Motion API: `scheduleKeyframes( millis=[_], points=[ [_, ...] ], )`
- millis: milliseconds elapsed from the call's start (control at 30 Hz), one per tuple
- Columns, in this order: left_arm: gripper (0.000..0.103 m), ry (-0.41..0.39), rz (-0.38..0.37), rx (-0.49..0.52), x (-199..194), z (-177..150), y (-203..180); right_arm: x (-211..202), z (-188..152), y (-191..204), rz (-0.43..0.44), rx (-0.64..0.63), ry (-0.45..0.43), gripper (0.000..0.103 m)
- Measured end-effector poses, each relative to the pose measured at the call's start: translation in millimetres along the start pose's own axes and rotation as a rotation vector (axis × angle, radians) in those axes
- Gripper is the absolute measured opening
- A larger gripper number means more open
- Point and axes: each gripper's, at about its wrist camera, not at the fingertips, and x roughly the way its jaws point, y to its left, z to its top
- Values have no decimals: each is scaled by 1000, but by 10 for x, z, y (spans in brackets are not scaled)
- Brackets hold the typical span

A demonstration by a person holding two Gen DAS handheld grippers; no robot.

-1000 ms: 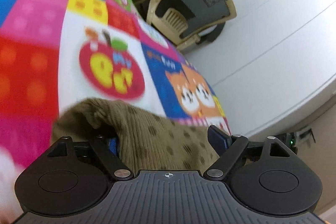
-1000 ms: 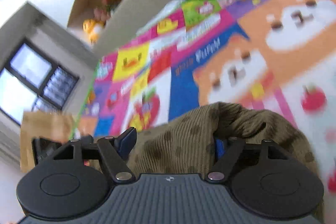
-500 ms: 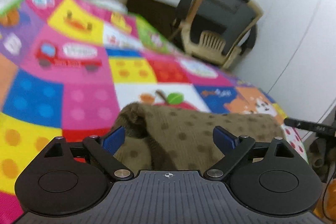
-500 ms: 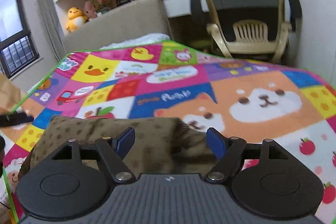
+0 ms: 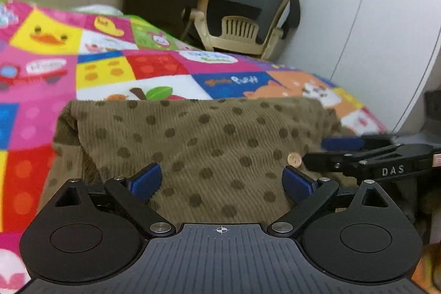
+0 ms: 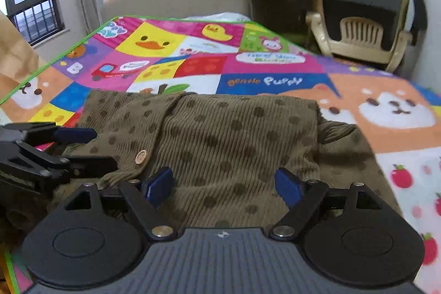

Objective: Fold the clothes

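Lying folded on the play mat (image 6: 275, 65) toward its near edge, the brown dotted cardigan (image 5: 209, 145) is running its long axis side to side across both views, fold edge facing the far edge of the mat; both claws are sitting at the garment's near edge w/ nothing pinched; left gripper (image 5: 222, 181) is hovering w/ jaws spread wide over the cloth, right gripper (image 6: 222, 185) likewise spread, pads clear of the fabric. Wooden button (image 6: 140, 156) is showing btwn the two, approx at the placket. Each claw is covering its own half, left nearer the left end, right nearer the right; next fold prob. needs both gripping the near hem, or one taking an end across the long axis.
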Motion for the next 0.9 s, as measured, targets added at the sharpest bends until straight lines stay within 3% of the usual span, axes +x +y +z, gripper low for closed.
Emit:
scheduleKeyframes(
  millis=[100,167,300,733,900],
  points=[
    [98,-17,21,23,3,-66,-23,-186,-53,96,3,-35,-39,87],
    [99,-34,20,18,7,-103,-27,-249,-100,187,18,-84,-44,97],
    [101,-56,16,14,21,-133,-19,-27,-246,345,-28,-179,52,101],
    [102,-90,-21,-31,-19,-165,65,-31,-249,294,-16,-120,63,103],
    [102,-102,-30,-58,-37,-175,112,-153,-287,242,-28,-69,-20,103]
  ],
)
